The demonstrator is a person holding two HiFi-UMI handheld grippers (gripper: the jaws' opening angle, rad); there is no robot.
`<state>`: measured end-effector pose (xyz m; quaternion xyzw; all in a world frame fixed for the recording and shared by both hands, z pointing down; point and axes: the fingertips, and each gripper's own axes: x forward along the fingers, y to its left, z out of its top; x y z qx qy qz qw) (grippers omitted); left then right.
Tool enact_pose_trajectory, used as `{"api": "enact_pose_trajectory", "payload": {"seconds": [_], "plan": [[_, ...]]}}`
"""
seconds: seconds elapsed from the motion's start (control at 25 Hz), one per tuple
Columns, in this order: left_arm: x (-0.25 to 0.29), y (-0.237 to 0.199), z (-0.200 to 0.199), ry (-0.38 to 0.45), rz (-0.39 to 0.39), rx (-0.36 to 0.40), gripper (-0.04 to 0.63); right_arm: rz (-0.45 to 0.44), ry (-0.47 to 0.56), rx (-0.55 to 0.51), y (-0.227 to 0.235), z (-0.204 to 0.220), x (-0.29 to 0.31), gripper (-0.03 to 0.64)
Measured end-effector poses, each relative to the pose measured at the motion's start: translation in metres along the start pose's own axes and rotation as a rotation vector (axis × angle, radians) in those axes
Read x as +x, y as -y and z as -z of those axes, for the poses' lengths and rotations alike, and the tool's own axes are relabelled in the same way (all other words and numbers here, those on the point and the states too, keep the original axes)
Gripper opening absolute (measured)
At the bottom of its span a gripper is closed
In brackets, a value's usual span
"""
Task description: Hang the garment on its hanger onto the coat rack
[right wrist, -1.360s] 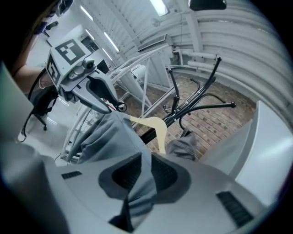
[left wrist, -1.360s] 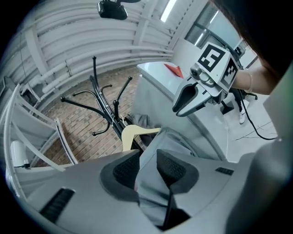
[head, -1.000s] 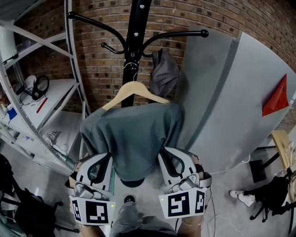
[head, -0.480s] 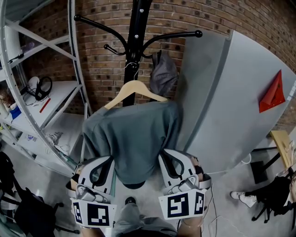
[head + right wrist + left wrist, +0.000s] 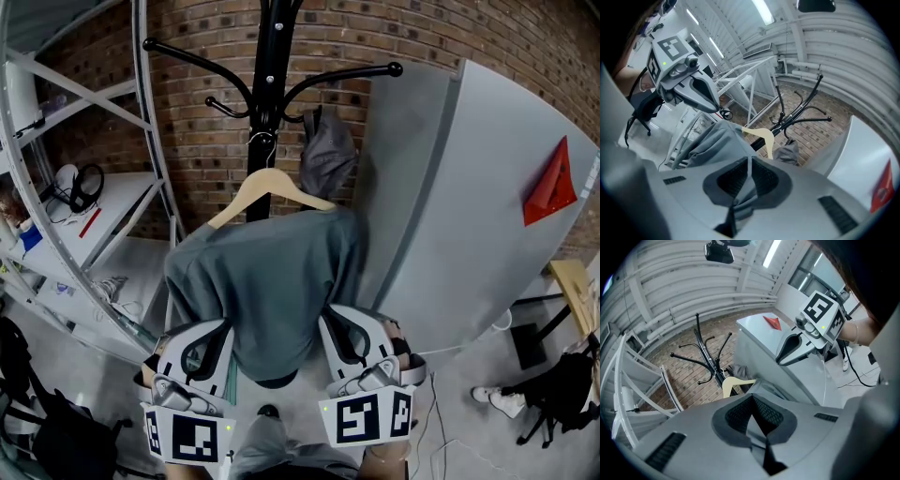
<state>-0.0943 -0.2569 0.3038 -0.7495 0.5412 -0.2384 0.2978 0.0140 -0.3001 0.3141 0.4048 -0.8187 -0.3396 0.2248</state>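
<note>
One grey-green cloth garment (image 5: 267,281), centre frame, is draped on a pale wooden hanger (image 5: 270,180), whose wire hook is seen against the pole of the black metal coat rack (image 5: 269,56), upper centre. Left gripper (image 5: 217,328), lower left: fingers clamped on the garment's hem. Right gripper (image 5: 333,319), lower right: fingers likewise clamped on the hem.

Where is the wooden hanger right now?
In the head view's middle, the wooden hanger holds up the grey-green shirt, right in front of the black coat rack.
</note>
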Motion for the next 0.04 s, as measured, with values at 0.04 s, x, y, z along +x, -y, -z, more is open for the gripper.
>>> {"api": "enact_pose_trajectory", "payload": {"seconds": [0.04], "plan": [[-0.0005, -0.0011, -0.0015, 0.005, 0.006, -0.013, 0.003, 0.000, 0.002, 0.000, 0.0003, -0.0010, 0.0003, 0.043]]}}
